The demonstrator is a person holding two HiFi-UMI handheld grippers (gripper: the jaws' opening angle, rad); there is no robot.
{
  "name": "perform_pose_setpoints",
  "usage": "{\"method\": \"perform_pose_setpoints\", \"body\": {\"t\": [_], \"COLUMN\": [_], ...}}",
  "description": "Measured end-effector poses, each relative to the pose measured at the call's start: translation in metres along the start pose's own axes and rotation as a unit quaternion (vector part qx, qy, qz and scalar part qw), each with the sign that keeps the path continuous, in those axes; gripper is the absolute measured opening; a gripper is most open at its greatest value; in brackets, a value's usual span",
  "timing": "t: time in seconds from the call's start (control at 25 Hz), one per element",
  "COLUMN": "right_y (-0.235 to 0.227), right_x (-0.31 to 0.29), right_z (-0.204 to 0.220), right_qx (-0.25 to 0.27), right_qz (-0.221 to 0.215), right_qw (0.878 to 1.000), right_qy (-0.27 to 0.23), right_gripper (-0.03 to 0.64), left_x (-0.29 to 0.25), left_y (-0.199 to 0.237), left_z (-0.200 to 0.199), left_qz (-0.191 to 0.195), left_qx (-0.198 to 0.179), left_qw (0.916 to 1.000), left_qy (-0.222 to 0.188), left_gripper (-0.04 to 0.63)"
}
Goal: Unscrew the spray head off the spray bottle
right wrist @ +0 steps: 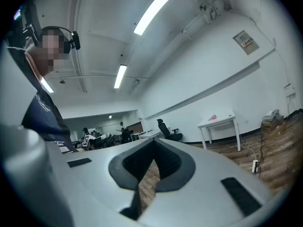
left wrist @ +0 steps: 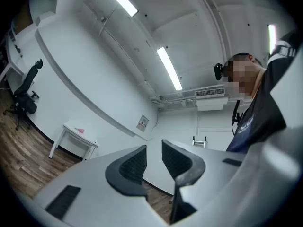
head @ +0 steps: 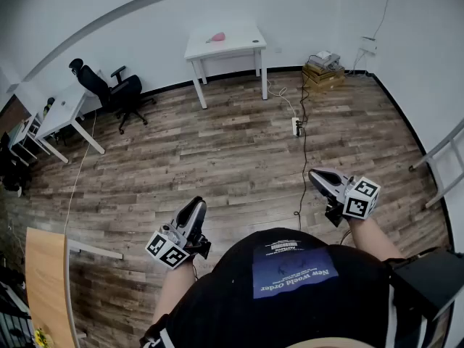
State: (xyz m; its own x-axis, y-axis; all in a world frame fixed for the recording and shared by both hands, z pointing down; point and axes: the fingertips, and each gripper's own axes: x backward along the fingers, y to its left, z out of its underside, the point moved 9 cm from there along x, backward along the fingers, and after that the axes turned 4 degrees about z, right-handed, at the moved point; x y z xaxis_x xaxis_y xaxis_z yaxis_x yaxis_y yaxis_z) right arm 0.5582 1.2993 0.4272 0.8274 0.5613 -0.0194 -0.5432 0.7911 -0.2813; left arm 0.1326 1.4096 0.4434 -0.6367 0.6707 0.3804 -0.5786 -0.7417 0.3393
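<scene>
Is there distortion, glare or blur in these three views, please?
Head view: fisheye bends the floor boards; light is even, no glare. Left gripper view: the ceiling lamp blows out white, and the corners go black. Right gripper view: a lamp glares the same way, with black corners; the far table stays fairly clear.

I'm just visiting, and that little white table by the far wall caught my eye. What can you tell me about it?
The white table is small and rectangular, with a flat top and four slim straight legs, all plain white. Its material is unclear. It stands upright on the wood-plank floor, close to the white wall and well away from the person. A small pink thing lies on its top toward one end, but it is too small to identify.
</scene>
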Motion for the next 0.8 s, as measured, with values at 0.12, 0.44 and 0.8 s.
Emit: {"method": "perform_pose_setpoints", "body": {"t": [0.12, 0.44, 0.8], "right_y": [-0.0017, -0.0022, 0.0039], "right_x": [-0.002, -0.0036, -0.0098], "right_z": [-0.0001, 0.0011, -0.0011], "right_qx": [-0.001, -0.001, 0.004], "right_qz": [0.002, 0.001, 0.0], "right_qw": [1.0, 1.0, 1.0], "right_qy": [0.001, 0.004, 0.006], "right_gripper": [-0.005, -0.005, -0.005], "left_x": [-0.0012, -0.0002, 0.0058], "left_y": [0.0022, 0.0047, 0.0079], "left_z": [-0.0001, 0.0035, 0.0009], "left_qz": [0.001, 0.0, 0.0], "left_qx": [0.002, 0.006, 0.008], "left_qw": [1.0, 1.0, 0.9999], "left_qy": [0.0, -0.001, -0.006], "left_gripper": [0.103, 0.103, 0.103]}}
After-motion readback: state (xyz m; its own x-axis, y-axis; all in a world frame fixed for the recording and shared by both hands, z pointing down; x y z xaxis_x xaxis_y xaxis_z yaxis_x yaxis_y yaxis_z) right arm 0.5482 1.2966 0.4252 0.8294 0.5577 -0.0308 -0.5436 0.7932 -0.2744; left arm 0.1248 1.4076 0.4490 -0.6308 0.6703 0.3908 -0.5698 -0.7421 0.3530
